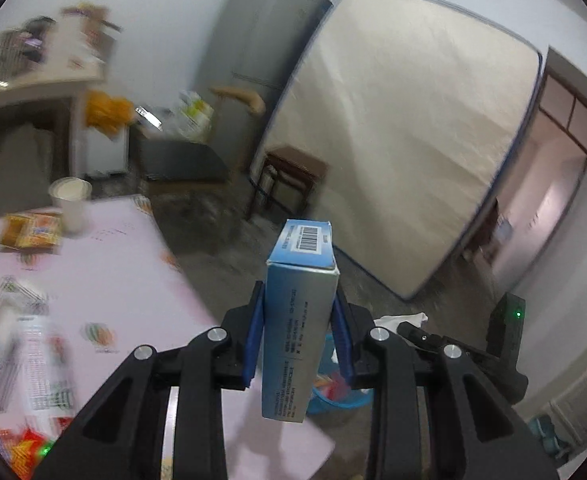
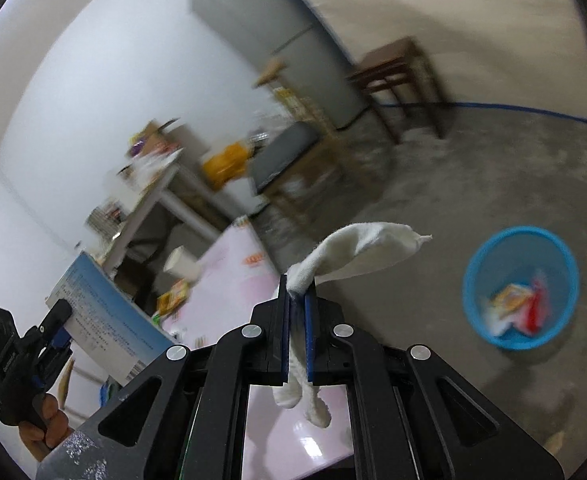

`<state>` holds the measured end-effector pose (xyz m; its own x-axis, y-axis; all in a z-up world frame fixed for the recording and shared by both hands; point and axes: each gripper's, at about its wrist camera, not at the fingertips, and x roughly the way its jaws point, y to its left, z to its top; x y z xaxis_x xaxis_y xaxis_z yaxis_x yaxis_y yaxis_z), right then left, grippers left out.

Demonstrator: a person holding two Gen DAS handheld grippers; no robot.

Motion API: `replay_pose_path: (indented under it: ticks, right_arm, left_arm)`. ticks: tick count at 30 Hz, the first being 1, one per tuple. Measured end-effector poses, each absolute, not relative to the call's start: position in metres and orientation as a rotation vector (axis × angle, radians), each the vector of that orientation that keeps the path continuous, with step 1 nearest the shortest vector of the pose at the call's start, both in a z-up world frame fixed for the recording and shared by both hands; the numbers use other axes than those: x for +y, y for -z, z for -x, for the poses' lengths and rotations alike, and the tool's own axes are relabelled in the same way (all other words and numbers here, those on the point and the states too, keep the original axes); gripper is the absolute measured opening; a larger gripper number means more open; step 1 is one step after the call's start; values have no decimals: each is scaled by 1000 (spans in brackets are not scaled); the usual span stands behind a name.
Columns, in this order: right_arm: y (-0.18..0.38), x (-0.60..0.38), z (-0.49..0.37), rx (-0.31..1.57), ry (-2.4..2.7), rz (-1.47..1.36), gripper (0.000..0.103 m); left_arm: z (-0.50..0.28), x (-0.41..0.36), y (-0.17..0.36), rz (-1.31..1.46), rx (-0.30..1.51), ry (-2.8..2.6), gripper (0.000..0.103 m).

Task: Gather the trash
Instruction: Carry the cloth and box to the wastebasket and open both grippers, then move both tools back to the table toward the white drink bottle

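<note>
Left gripper (image 1: 298, 322) is clamped across the narrow sides of the blue carton (image 1: 301, 320): light, stiff, probably crushable, so that mid-body grip looks right. Right gripper (image 2: 297, 312) is pinched almost fully closed on a white cloth (image 2: 357, 258): soft, floppy, tails hanging loose, could snag. Both are held off the pink table (image 1: 105, 280), near its corner. Blue bin (image 2: 521, 288) sits on the floor, wrappers already in it. Path to it looks clear. Paper cup (image 1: 69, 202) and snack packets (image 1: 33, 232) remain on the table.
</note>
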<state>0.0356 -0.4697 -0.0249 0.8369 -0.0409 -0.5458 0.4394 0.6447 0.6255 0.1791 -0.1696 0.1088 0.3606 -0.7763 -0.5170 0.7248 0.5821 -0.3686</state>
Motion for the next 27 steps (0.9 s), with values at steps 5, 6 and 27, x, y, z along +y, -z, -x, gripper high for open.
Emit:
replay_pose_path:
  ticks: [5, 6, 27]
  right_arm:
    - [70, -527, -15, 617, 422, -888, 5]
    - [78, -534, -14, 633, 439, -894, 5]
    - [244, -648, -9, 963, 712, -936, 71]
  left_arm:
    - [-178, -290, -59, -17, 866, 1053, 30]
    - [-176, -310, -48, -36, 895, 1059, 30]
    - [-160, -486, 99, -147, 1124, 998, 75]
